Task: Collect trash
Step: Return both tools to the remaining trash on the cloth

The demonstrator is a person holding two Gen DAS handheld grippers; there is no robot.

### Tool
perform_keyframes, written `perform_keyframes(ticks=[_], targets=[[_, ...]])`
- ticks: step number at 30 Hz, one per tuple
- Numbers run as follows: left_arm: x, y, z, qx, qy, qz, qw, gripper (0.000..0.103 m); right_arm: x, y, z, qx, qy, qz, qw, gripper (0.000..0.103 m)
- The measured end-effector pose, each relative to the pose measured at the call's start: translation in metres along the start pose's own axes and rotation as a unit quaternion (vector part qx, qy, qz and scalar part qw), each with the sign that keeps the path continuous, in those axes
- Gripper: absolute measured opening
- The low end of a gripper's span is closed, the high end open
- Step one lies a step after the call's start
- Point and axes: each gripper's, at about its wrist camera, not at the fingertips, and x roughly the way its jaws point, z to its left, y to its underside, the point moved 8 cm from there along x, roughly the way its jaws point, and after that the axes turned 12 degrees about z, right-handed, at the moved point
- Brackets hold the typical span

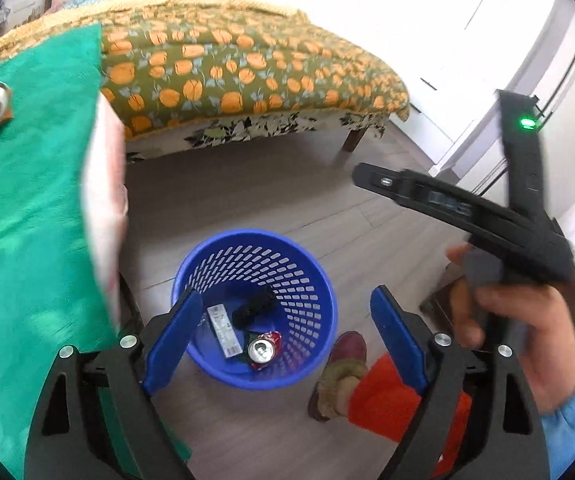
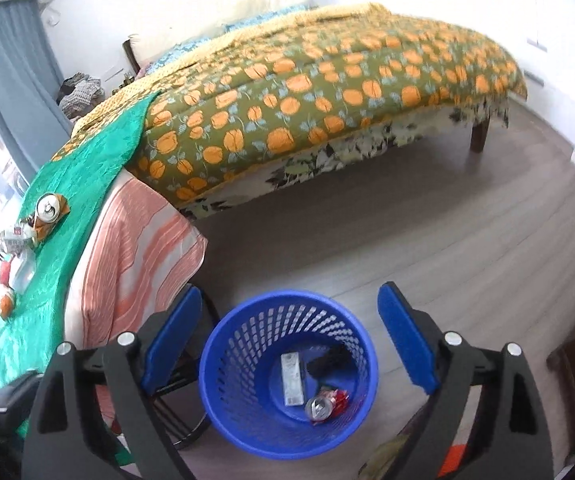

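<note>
Both your left gripper (image 1: 285, 338) and right gripper (image 2: 289, 338) hang empty with jaws apart over the blue perforated plastic basket (image 2: 247, 436), while the next silver-topped crumpled can (image 2: 49, 208) lies upper left on the green cloth (image 2: 87, 168), nearer your left hand.

The basket (image 2: 247, 344) is moulded in glossy perforated plastic. The can (image 2: 319, 407) inside it is made of shiny metal. The green cloth (image 2: 87, 168) is seen as slightly lustrous, and the floor (image 2: 447, 248) is finished in matt wood grain.
</note>
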Motion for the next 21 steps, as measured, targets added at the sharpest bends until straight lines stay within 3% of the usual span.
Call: perform_keyframes(ticks=[5,10,14,18,21], targets=[[-0.045,0.031,0.028,0.01,-0.038,-0.02,0.999,0.09,-0.007,0.008,0.036,-0.065,0.03,-0.025,0.997,0.088],[-0.09,0.072,0.104,-0.03,-0.1,-0.027,0.9942,0.09,-0.005,0.032,0.1,-0.156,0.039,-0.033,0.986,0.088],[-0.125,0.099,0.17,-0.073,-0.141,-0.033,0.9867,0.091,-0.006,0.06,0.166,-0.202,-0.009,-0.022,0.979,0.088],[-0.154,0.122,0.235,-0.107,-0.194,-0.029,0.9747,0.091,-0.005,0.088,0.252,-0.266,-0.056,0.0,0.962,0.088],[-0.172,0.138,0.272,-0.128,-0.214,-0.024,0.9681,0.091,0.002,0.099,0.309,-0.298,-0.081,0.019,0.951,0.088]])
